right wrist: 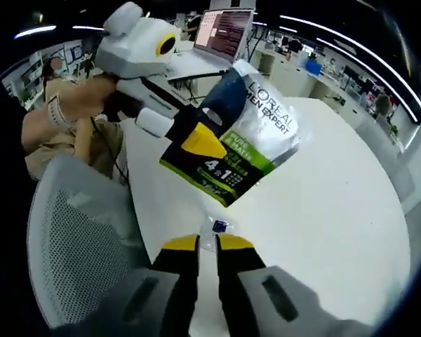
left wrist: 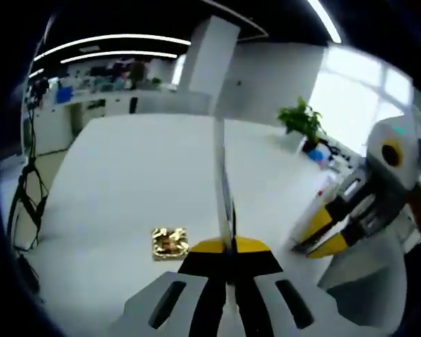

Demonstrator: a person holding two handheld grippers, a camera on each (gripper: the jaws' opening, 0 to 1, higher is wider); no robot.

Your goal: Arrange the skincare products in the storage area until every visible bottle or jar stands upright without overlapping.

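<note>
left hand-held gripper (left wrist: 228,249): jaws clamped on the edge of a thin flat pack; seen edge-on in the left gripper view, as the L'Oréal Men Expert sachet pack (right wrist: 242,140) in the right gripper view.
right hand-held gripper (right wrist: 208,243): jaws nearly together, pinching a clear film corner of the pack's lower edge, I think; in the left gripper view it sits to the pack's right (left wrist: 323,235).
pack position: held in the air above the white surface (right wrist: 323,210), between both grippers, not resting on it.
step: judged mid-handling, the pack not yet placed.
next: lower the pack onto the surface clear of the gold foil packet (left wrist: 170,243), then release.
risk: limp film may flop.
room: open office, ceiling light strips, potted plant (left wrist: 302,118) beyond the surface, mesh chair (right wrist: 77,239) beside it, laptop (right wrist: 224,31) behind the pack.
</note>
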